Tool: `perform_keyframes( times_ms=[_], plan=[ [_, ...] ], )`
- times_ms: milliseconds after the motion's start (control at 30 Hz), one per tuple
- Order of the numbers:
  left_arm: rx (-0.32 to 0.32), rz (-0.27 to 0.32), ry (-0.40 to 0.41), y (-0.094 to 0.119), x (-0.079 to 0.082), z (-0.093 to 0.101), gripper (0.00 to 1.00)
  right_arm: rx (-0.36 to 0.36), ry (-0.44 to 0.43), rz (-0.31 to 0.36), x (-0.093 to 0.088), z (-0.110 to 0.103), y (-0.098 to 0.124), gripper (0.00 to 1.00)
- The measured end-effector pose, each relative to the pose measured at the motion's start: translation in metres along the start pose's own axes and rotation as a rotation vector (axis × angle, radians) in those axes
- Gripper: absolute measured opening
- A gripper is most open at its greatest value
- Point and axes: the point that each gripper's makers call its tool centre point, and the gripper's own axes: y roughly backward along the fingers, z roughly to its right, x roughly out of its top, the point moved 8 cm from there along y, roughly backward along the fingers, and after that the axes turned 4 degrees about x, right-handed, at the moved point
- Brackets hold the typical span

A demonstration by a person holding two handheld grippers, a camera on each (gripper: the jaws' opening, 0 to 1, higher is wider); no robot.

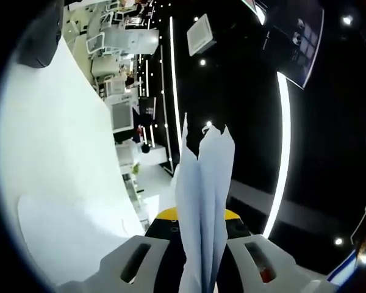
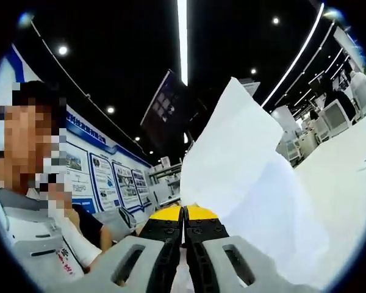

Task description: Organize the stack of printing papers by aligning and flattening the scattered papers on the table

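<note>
In the left gripper view the left tongs (image 1: 201, 259) rise from the bottom edge and point upward toward a dark ceiling with a long light strip (image 1: 285, 152). They are clamped on a bundle of printing papers (image 1: 202, 201), seen edge-on: the sheets stand up between the two jaws and fan out slightly at a ragged top edge. To the left lies the white surface (image 1: 55, 165), tilted steeply in the picture (the camera is rolled, not the furniture). A loose white sheet (image 1: 73, 232) lies flat on it near the lower left, well apart from the held bundle. White machines (image 1: 119, 43) stand beyond the surface's far edge.

In the right gripper view the right tongs (image 2: 184, 244) also aim up toward the ceiling lights. Their jaws are pressed together, and the papers (image 2: 244, 165) spread out broadly to the right from the pinched seam, hanging in the air above the surface (image 2: 348, 183). A person in a white shirt (image 2: 43, 244) stands at the left, before wall posters (image 2: 104, 177).
</note>
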Motion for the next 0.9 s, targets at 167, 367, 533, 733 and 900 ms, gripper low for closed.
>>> perform_keyframes(
  times_ms=[167, 367, 533, 733, 900],
  plan=[
    [-0.004, 0.001, -0.006, 0.000, 0.000, 0.001, 0.15, 0.026, -0.020, 0.010, 0.001, -0.003, 0.000, 0.00],
    [-0.007, 0.002, -0.009, 0.000, 0.001, 0.001, 0.16, 0.063, -0.026, 0.043, 0.005, -0.007, 0.000, 0.00],
    [-0.005, -0.013, -0.036, -0.002, -0.002, 0.002, 0.16, 0.038, -0.026, 0.056, 0.006, -0.001, -0.002, 0.00],
    [-0.005, -0.021, -0.051, -0.003, -0.002, 0.001, 0.17, 0.051, -0.034, 0.079, 0.010, -0.001, -0.007, 0.00],
    [-0.012, -0.025, -0.053, -0.003, -0.003, 0.002, 0.19, 0.060, 0.000, 0.117, 0.017, -0.003, -0.007, 0.00]
  ],
)
